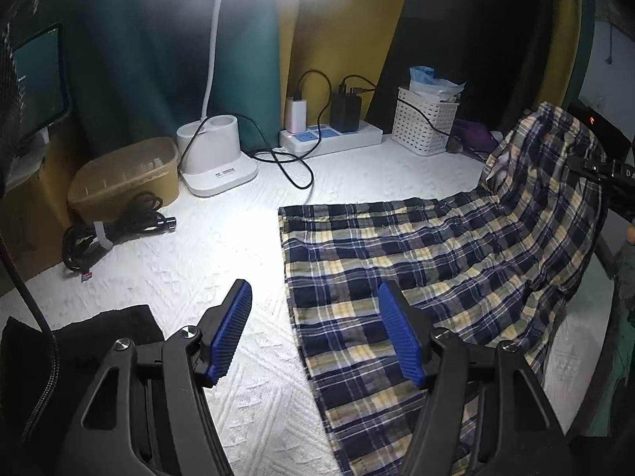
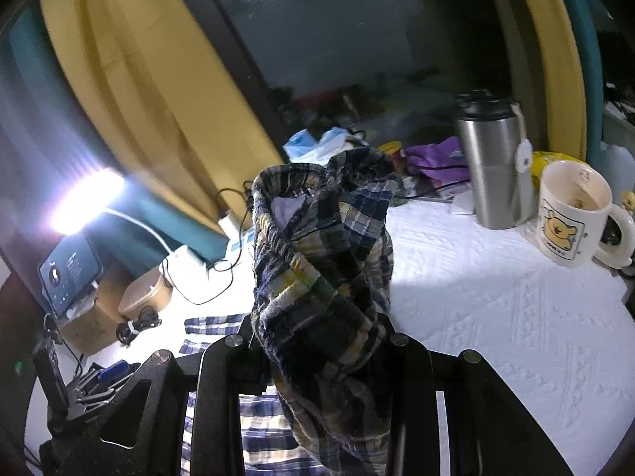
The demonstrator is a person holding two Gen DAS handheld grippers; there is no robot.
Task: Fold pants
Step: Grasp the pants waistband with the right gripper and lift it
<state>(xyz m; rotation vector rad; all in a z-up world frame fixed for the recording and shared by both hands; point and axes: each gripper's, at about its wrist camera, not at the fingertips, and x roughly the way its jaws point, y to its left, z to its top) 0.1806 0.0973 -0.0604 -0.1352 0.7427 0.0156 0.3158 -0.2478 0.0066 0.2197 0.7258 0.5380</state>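
The right gripper (image 2: 317,341) pinches bunched pants (image 1: 416,261) and could drop them, while the left gripper (image 1: 313,333) hangs wide open, holding nothing.

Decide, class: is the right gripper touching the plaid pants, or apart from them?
Touching. In the right wrist view the plaid pants are bunched between the right gripper's fingers and rise up from them; the left wrist view shows that end lifted off the table.

Navy, yellow and white plaid pants (image 1: 416,261) on a white textured cover (image 1: 206,246); seemingly tan bin (image 1: 127,174).
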